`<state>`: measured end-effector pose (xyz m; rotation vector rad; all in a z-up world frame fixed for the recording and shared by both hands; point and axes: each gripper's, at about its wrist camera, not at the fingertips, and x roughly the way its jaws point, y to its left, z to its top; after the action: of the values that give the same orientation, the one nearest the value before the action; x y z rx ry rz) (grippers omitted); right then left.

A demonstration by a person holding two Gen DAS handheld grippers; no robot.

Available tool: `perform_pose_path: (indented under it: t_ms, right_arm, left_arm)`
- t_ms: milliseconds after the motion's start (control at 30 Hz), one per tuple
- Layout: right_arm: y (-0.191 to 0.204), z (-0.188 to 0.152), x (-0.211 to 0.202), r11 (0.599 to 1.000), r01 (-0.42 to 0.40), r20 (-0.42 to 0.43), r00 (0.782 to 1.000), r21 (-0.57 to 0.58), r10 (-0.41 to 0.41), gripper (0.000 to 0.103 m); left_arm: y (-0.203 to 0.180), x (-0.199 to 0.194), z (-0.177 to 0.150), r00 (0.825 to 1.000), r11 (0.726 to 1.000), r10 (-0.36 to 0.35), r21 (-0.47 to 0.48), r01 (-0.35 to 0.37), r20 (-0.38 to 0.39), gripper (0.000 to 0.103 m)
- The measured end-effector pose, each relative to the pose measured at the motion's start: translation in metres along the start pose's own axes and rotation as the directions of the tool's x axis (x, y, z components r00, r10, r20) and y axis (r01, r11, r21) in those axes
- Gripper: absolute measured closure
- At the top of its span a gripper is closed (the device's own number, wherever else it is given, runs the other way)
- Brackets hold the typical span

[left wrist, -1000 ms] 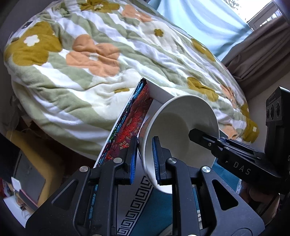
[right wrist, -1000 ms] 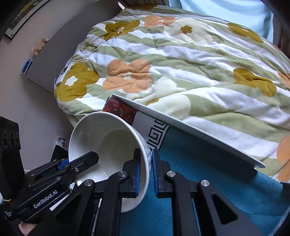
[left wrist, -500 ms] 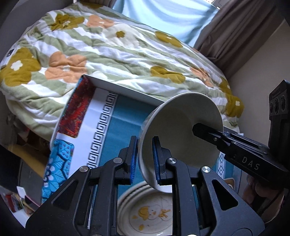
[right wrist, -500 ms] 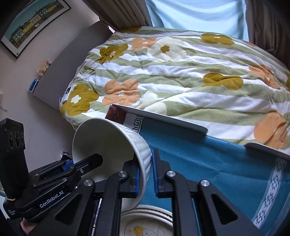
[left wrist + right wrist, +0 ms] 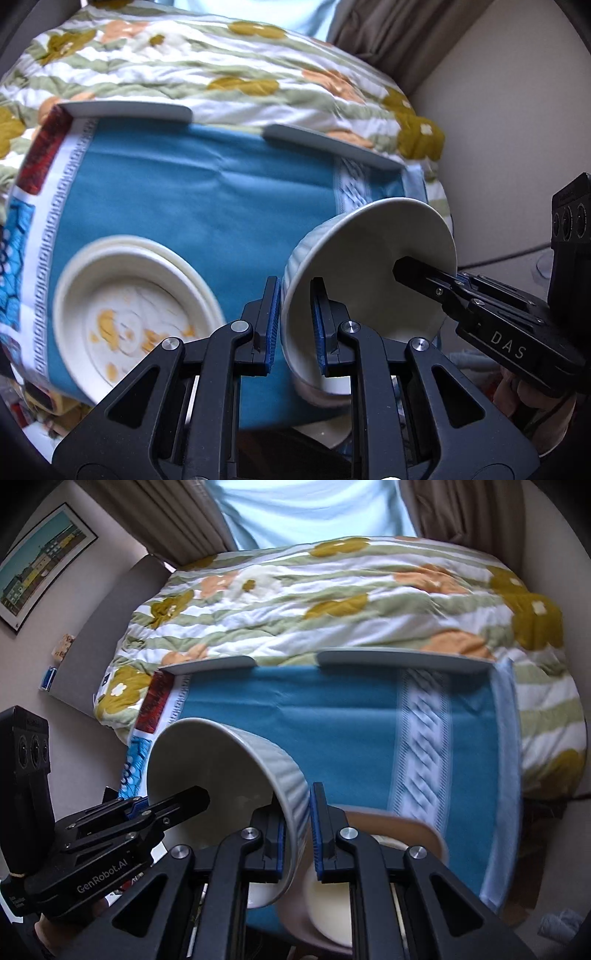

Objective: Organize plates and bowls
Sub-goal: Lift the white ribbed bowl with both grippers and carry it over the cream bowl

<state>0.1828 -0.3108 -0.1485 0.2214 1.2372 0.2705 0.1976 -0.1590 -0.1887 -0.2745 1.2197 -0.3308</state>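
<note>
I hold one white ribbed bowl point(image 5: 369, 251) tilted in the air between both grippers. My left gripper point(image 5: 293, 295) is shut on its near rim, one pad inside and one outside. The right gripper point(image 5: 402, 267) reaches in from the right and is shut on the opposite rim. In the right wrist view the same bowl point(image 5: 207, 760) sits left of centre, my right gripper point(image 5: 295, 805) clamps its ribbed wall, and the left gripper point(image 5: 195, 797) grips the far rim. A stack of cream plates point(image 5: 129, 314) with a yellow drawing lies on the teal cloth, left of the bowl.
The teal cloth with patterned borders covers a small table point(image 5: 207, 184) with grey rails point(image 5: 125, 110) along its far edge. A tan dish with a cream inside point(image 5: 406, 830) lies under my right gripper. Behind the table are a flowered quilt point(image 5: 332, 602), curtains and walls.
Both grippers have carried the bowl from the table's left corner rightward over the cloth and a little higher. The plate stack came into view and now lies to the left.
</note>
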Motion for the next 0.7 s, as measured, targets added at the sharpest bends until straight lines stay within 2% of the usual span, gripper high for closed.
perform_pose_path:
  t_ms: [167,300,467,700]
  right_arm:
    - [-0.035,-0.028,-0.014,0.999,0.014,-0.015,1.0,0.051,-0.013,0.092]
    - [-0.057,-0.047,-0.007,0.994,0.017,-0.042,0.999,0.112,-0.013,0.092]
    - [-0.074,-0.067,0.008,0.985,0.02,-0.078,0.997,0.172,-0.007,0.092]
    - [-0.08,-0.075,0.018,0.98,0.026,-0.093,0.996,0.197,-0.008,0.092]
  left_arm:
    - [-0.035,0.017,-0.024,0.998,0.999,0.004,0.039,-0.001,-0.06,0.089]
    - [-0.046,0.037,-0.033,0.993,0.997,0.018,0.072,-0.01,-0.117,0.089]
    - [-0.044,0.055,-0.037,0.985,0.995,0.034,0.099,-0.018,-0.167,0.089]
    - [-0.039,0.069,-0.035,0.979,0.993,0.044,0.115,-0.021,-0.201,0.089]
